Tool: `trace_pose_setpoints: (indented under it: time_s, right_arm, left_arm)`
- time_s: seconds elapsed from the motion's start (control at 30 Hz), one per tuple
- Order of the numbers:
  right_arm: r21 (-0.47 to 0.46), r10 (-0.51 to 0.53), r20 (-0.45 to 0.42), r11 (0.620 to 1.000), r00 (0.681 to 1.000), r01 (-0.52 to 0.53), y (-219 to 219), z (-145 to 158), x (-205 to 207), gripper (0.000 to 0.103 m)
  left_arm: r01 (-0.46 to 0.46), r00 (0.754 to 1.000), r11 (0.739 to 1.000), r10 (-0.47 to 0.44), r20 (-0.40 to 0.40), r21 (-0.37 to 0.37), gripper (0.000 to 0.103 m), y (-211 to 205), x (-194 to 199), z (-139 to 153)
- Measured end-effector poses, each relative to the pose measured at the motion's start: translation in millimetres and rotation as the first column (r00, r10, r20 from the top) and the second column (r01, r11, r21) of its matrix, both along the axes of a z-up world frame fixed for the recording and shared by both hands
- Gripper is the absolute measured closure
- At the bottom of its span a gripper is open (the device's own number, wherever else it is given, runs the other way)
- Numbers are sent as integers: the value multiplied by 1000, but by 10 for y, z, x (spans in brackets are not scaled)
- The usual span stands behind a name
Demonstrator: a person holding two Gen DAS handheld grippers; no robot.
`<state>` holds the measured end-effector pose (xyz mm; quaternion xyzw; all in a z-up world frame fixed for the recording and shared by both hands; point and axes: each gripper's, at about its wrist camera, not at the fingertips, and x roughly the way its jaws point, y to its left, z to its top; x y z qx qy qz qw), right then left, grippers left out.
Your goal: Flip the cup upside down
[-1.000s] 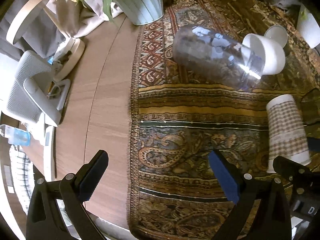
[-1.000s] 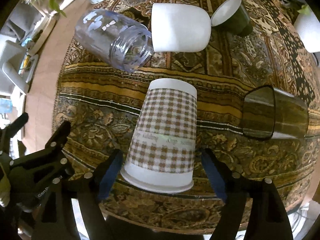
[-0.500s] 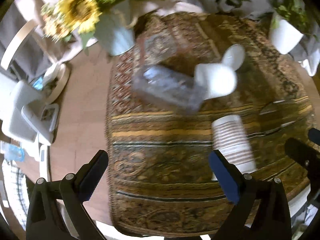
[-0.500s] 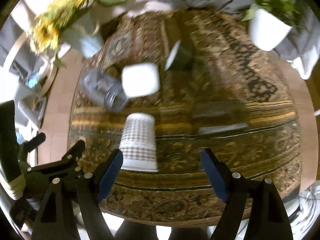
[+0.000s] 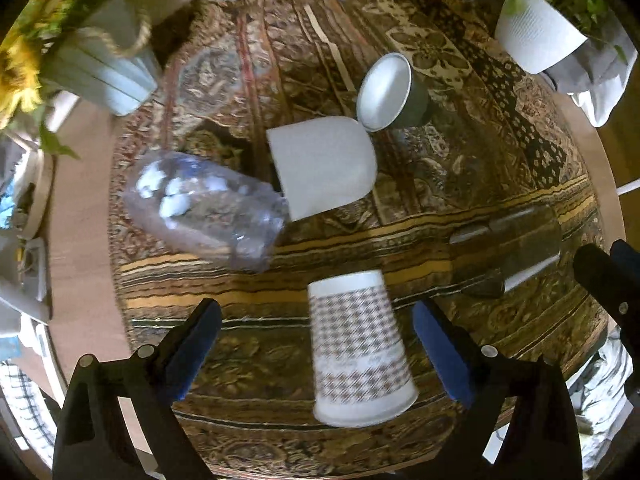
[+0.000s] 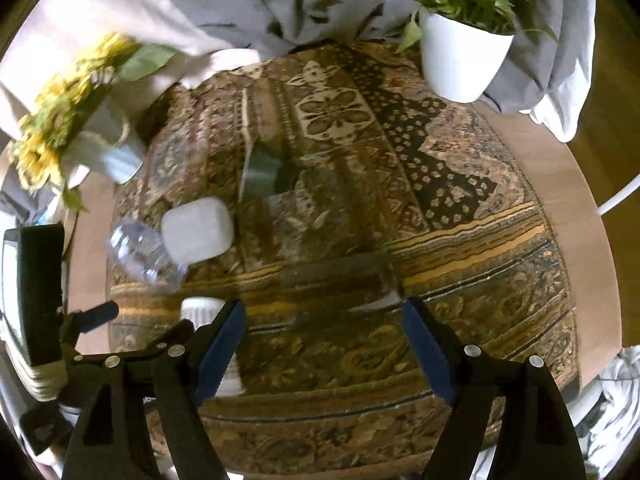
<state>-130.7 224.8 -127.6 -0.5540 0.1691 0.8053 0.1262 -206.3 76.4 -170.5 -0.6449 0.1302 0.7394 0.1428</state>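
A brown-and-white checked paper cup (image 5: 358, 344) stands upside down on the patterned cloth, between the fingers of my open left gripper (image 5: 316, 356), which is above it and not touching. In the right wrist view only the cup's top (image 6: 202, 310) shows, behind the left finger of my open, empty right gripper (image 6: 324, 348). A white cup (image 5: 324, 166) lies on its side beside a clear plastic jar (image 5: 204, 208), also on its side. A dark green cup (image 5: 394, 92) with a white inside lies tipped behind them. A dark translucent glass (image 5: 512, 248) lies on its side at the right.
A ribbed pot with sunflowers (image 5: 100, 76) stands at the back left and a white pot with a green plant (image 6: 460, 56) at the back right. The patterned cloth (image 6: 440, 208) covers a round wooden table (image 6: 580, 216). The left gripper's body (image 6: 36, 292) shows at the left of the right view.
Both grippers have pulled up and back from the table. The right gripper has moved right, off the checked cup; the left gripper has moved right so the cup now sits between its fingers.
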Motion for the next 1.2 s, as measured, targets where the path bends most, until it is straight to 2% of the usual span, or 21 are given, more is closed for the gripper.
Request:
trace_pose_setpoints:
  time_s: [0.2, 0.33, 0.4, 0.53, 0.63, 0.7, 0.83, 0.87, 1.0, 1.2]
  right_arm:
    - [2, -33, 8, 999, 999, 33, 204, -90, -103, 23]
    - [10, -42, 4, 999, 999, 42, 280, -123, -134, 23]
    - [7, -44, 7, 999, 999, 44, 299, -154, -140, 23]
    - [2, -45, 16, 999, 999, 45, 313, -204, -142, 23]
    - [2, -44, 20, 999, 999, 44, 307, -228, -136, 23]
    - [2, -40, 22, 999, 999, 40, 296, -241, -135, 23]
    - [10, -38, 30, 999, 999, 37, 275, -259, -134, 23]
    - [10, -36, 30, 999, 999, 35, 267, -262, -132, 23]
    - [17, -21, 33, 1000, 999, 21, 233, -268, -122, 23]
    - [12, 1, 27, 1000, 1000, -1, 184, -246, -71, 23]
  left_arm:
    - [-5, 997, 1000, 7, 78, -26, 13, 144, -125, -234]
    - [-5, 996, 998, 10, 89, -61, 17, 194, -172, -340]
    - [-10, 995, 998, 16, 101, -61, 23, 204, -182, -375]
    - [-6, 992, 998, 14, 126, -62, 24, 225, -182, -453]
    - [-16, 988, 999, 23, 151, -47, 29, 217, -180, -501]
    - [-25, 986, 999, 31, 162, -39, 39, 211, -182, -528]
    - [-43, 980, 999, 45, 195, -12, 48, 198, -176, -581]
    - [-48, 979, 999, 49, 196, -9, 51, 191, -169, -585]
    - [-49, 985, 999, 49, 167, -4, 51, 159, -117, -534]
    - [-56, 995, 998, 54, 90, 23, 51, 74, 22, -293]
